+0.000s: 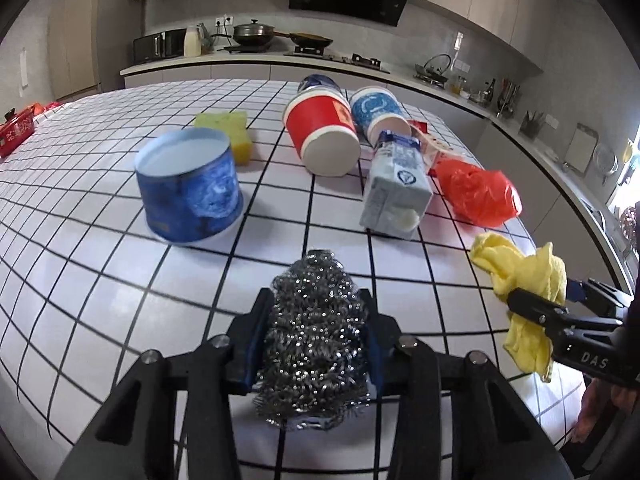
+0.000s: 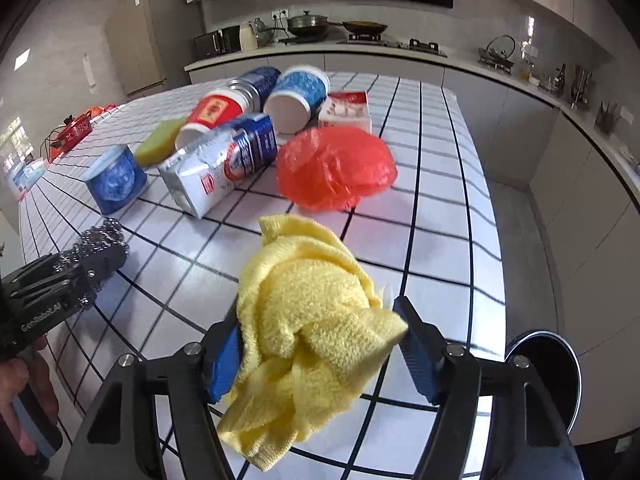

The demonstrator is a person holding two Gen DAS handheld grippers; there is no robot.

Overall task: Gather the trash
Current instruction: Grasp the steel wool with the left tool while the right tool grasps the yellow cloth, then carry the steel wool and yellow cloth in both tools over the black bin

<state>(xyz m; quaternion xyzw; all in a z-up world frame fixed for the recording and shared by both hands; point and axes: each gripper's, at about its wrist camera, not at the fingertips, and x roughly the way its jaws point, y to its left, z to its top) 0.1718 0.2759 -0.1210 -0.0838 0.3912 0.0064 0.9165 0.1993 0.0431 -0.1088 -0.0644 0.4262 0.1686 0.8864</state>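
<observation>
Trash lies scattered over the white checked tablecloth (image 1: 120, 264): a blue tub (image 1: 190, 186) standing upside down, a yellow-green sponge (image 1: 228, 132) just behind it, a red paper cup (image 1: 322, 136) and a blue paper cup (image 1: 376, 110) lying on their sides with a dark blue can (image 1: 318, 82) behind them, a crushed milk carton (image 1: 396, 188), a red-and-white packet (image 2: 348, 110) and a crumpled red plastic bag (image 1: 478, 194). The left gripper (image 1: 316, 344) has its 2 blue-padded jaws pressed against the sides of a steel wool scourer (image 1: 314, 340), which sits upright between them at the near edge of the table. The right gripper (image 2: 320, 344) stands partly open around a bunched yellow cloth (image 2: 308, 320); its left pad touches the fabric, while the right pad meets only a fold, so whether the grip is firm cannot be told. Part of a hand (image 2: 24, 396) shows behind the left gripper. A black round bin (image 2: 552, 372) stands on the floor beside the table.
</observation>
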